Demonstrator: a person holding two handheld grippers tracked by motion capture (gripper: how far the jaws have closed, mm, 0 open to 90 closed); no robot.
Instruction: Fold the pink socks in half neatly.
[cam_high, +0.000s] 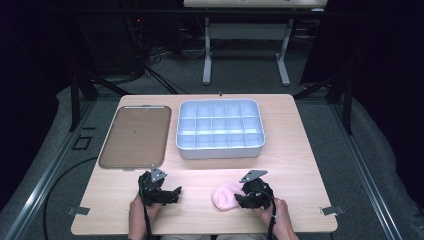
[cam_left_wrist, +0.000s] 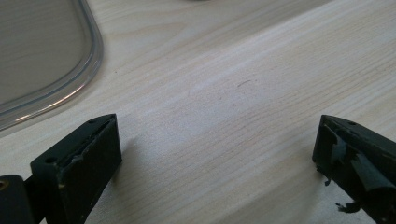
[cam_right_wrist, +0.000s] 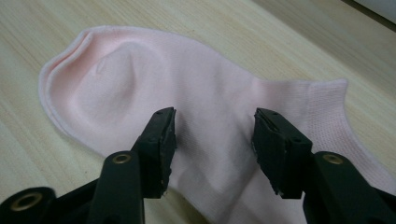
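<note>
A pale pink sock lies flat on the wooden table near its front edge. In the right gripper view the sock spreads under my right gripper, whose jaws stand apart just above its middle, with nothing pinched between them. In the high view my right gripper sits at the sock's right side. My left gripper rests low over bare wood to the left of the sock. Its jaws are wide apart with only table between them.
A white divided organiser box with several compartments stands at the table's middle back. A clear flat lid or tray lies to its left, and its rim shows in the left gripper view. Bare wood runs between both grippers.
</note>
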